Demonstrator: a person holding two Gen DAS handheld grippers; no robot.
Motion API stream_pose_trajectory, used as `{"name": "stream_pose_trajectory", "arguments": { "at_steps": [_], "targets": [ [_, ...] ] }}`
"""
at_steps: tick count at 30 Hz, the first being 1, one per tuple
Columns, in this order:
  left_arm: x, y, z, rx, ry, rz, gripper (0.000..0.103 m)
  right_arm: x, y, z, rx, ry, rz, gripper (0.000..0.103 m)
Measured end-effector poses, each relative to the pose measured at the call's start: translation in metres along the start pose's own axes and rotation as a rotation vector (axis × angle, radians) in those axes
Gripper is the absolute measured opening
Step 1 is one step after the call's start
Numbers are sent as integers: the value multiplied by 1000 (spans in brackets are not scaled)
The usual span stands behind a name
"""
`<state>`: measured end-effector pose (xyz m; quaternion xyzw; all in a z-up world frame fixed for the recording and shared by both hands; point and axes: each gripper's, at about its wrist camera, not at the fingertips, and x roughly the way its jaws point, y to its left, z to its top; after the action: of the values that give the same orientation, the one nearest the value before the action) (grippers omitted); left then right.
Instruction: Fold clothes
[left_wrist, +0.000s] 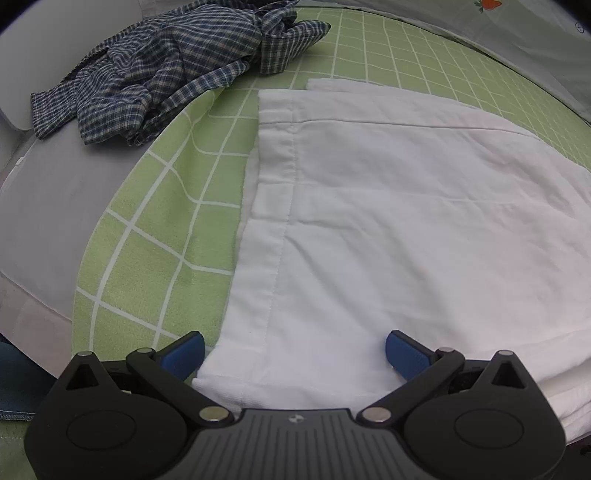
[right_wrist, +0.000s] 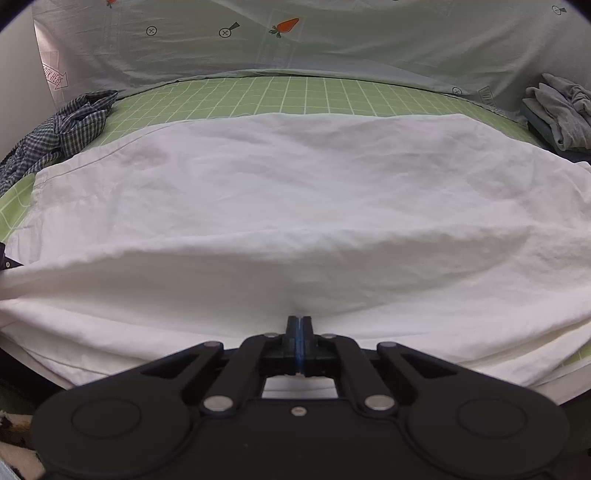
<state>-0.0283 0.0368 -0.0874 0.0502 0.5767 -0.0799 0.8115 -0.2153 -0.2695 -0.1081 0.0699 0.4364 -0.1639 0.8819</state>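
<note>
A white garment (left_wrist: 388, 229) lies spread flat on the green checked bed cover (left_wrist: 159, 236), its stitched hem running along its left side. My left gripper (left_wrist: 295, 356) is open, its blue pads (left_wrist: 184, 356) straddling the garment's near left corner. In the right wrist view the same white garment (right_wrist: 295, 206) fills the middle. My right gripper (right_wrist: 299, 325) is shut on the garment's near edge, with a fold of cloth bunched just ahead of the fingertips.
A crumpled blue plaid shirt (left_wrist: 173, 66) lies at the far left on a grey pillow (left_wrist: 44, 206), and shows in the right wrist view (right_wrist: 55, 133). Folded grey clothes (right_wrist: 557, 110) sit at the far right. A pale carrot-print sheet (right_wrist: 295, 40) hangs behind.
</note>
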Motion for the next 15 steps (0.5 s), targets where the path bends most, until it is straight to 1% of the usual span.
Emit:
{"name": "stream_pose_trajectory", "arguments": {
  "at_steps": [3,5,6,7,8,12,15],
  "targets": [
    [0,-1,0,6,-3,-3,103,-4,4,-1,-25,22,-54,1],
    [0,-2,-1,9,-7,-4,103,-7,4,-4,-29,27,-43,9],
    [0,-2,-1,9,-9,-4,103,-7,2,-4,-21,24,-47,27],
    [0,-3,-1,10,-9,-4,103,-7,1,-4,-16,23,-56,48],
    [1,-3,0,10,-8,-4,103,-6,0,-4,-16,27,-65,54],
    [2,-3,1,15,-4,-6,103,-7,-7,-1,36,52,-34,54],
    [2,-3,1,17,-3,-7,103,-6,-15,0,129,84,-31,54]
  ]
}}
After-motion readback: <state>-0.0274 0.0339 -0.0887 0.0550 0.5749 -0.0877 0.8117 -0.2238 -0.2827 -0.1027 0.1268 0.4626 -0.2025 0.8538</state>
